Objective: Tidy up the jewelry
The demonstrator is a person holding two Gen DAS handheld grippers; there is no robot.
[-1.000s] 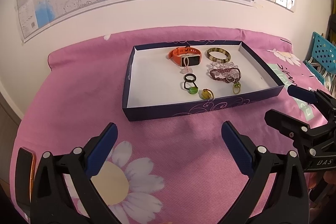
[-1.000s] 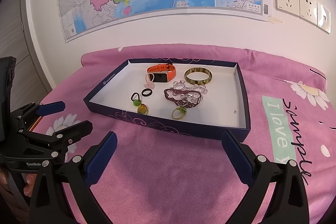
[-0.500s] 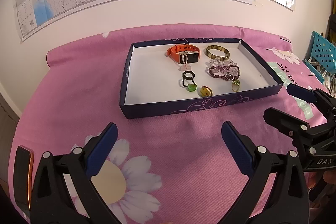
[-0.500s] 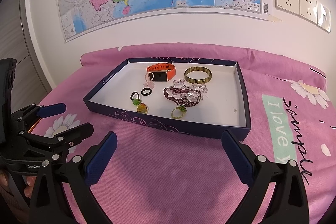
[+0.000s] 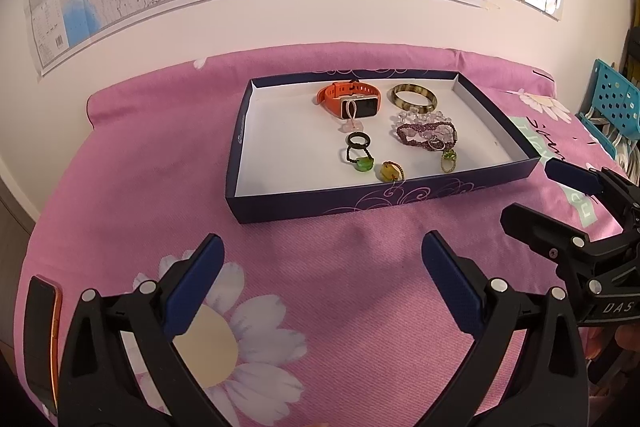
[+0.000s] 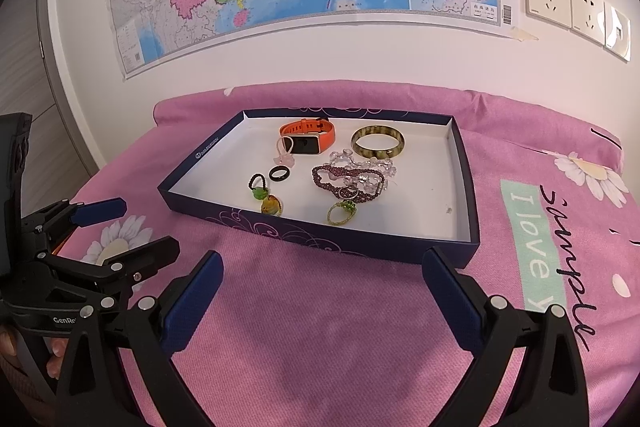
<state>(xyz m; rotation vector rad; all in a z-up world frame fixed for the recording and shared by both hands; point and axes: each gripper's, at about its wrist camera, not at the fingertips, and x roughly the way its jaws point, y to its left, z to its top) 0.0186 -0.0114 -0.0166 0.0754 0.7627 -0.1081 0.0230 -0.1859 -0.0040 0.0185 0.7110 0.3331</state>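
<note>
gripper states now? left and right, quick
Left gripper: open, holding nothing, short of the tray.
Right gripper: open, holding nothing.

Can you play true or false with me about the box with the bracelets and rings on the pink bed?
1. The orange watch lies inside the dark blue box. True.
2. The left gripper is squeezing a ring. False: its jaws stand wide open with nothing between them, above the pink blanket.
3. The striped bangle sits beside the watch at the far end of the box. True.
4. The right gripper is reaching into the box. False: it is open and in front of the box, not over it.
5. The black ring lies out on the blanket. False: it is inside the box, near the watch.
</note>
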